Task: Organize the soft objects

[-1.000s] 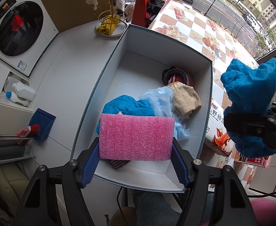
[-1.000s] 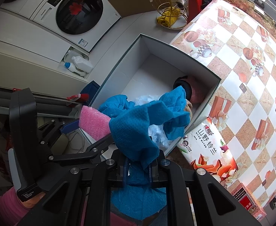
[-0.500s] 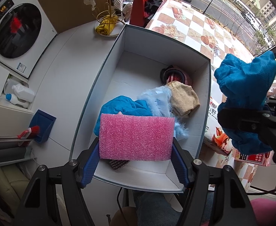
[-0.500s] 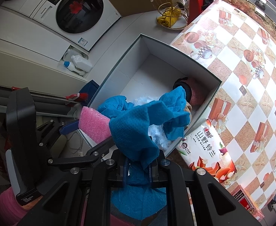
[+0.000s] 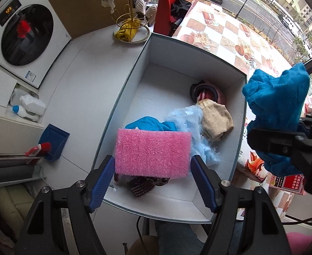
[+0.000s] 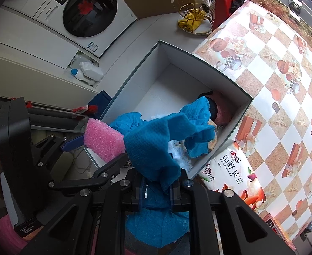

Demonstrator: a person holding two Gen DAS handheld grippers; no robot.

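The left claw [image 5: 152, 177] is opening, its blue pads just off the pink foam block [image 5: 152, 152] above the white box [image 5: 198, 55]. At three o'clock, the right claw [image 6: 157, 193] is opening around the blue cloth [image 6: 156, 146].

Checkered table [image 6: 268, 68], white box [image 5: 138, 76], printed packet [image 6: 234, 165]

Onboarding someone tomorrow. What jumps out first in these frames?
The pink foam block between the left gripper's blue fingers, which are opening over the white box. Next, the blue cloth bunched in the right gripper, its fingers opening, above the box's near end. Behind sits a washing machine.
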